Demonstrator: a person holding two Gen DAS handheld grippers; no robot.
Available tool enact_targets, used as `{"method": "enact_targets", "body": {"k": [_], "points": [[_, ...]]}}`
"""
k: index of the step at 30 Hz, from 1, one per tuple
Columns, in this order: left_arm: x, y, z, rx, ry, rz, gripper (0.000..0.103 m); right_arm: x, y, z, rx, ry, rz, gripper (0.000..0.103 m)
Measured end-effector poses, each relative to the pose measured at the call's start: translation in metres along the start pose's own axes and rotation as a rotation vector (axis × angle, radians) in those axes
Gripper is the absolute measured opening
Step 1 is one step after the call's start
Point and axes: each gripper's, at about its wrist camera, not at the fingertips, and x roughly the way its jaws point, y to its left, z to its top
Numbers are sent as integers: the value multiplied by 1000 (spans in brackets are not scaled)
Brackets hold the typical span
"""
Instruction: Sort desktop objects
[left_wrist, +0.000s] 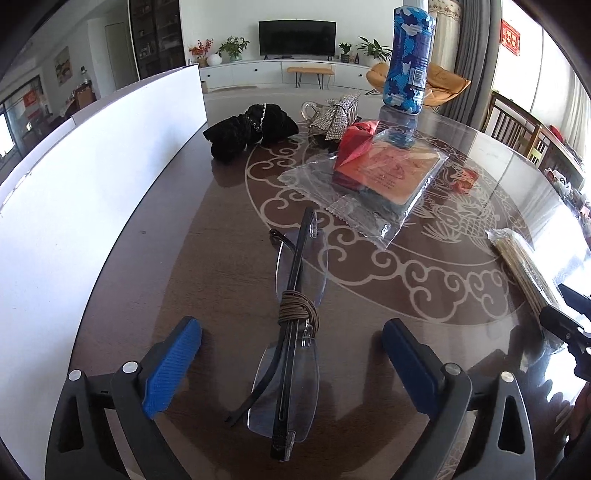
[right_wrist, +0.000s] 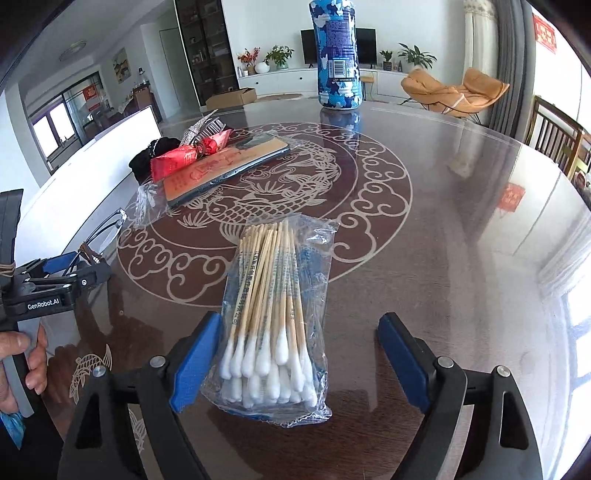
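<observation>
A folded pair of rimless glasses (left_wrist: 295, 295), with a brown cord wound around it, lies on the dark patterned table (left_wrist: 184, 258). It sits between the blue pads of my left gripper (left_wrist: 291, 326), which is open wide and touches nothing. A clear bag of wooden cotton swabs (right_wrist: 273, 317) lies flat between the fingers of my right gripper (right_wrist: 301, 319). That gripper is open too: the left pad is close to the bag's edge and the right pad is well clear. A hand holds the left gripper (right_wrist: 55, 273) at the right wrist view's left edge.
A tall blue camouflage bottle (left_wrist: 406, 59) stands at the far side. Nearer are an orange packet in a clear bag (left_wrist: 388, 173), a red wrapper (left_wrist: 354, 136), a rhinestone bow clip (left_wrist: 336, 114) and a black scrunchie (left_wrist: 251, 129). A white board (left_wrist: 92, 166) runs along the left.
</observation>
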Motion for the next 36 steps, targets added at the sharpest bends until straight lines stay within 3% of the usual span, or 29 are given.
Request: {"method": "enact_targets", "body": {"k": [10,25,30,33,36], "points": [[1,0,-1,2,4,-1,103,10,19,0,-86,41,-75,96],[1,0,-1,16,11,-8,103,12,18,-1,-96,62,-60,103],[-5,9,-6,114,94,-70,103,13,14,6,-143,185,-8,103],[-5,18,-3,135,161,-78,103,16,13,15,-130,258,60,103],[-3,26,0,142,187,-95,103,25,19,25,-154,335,68,103]]}}
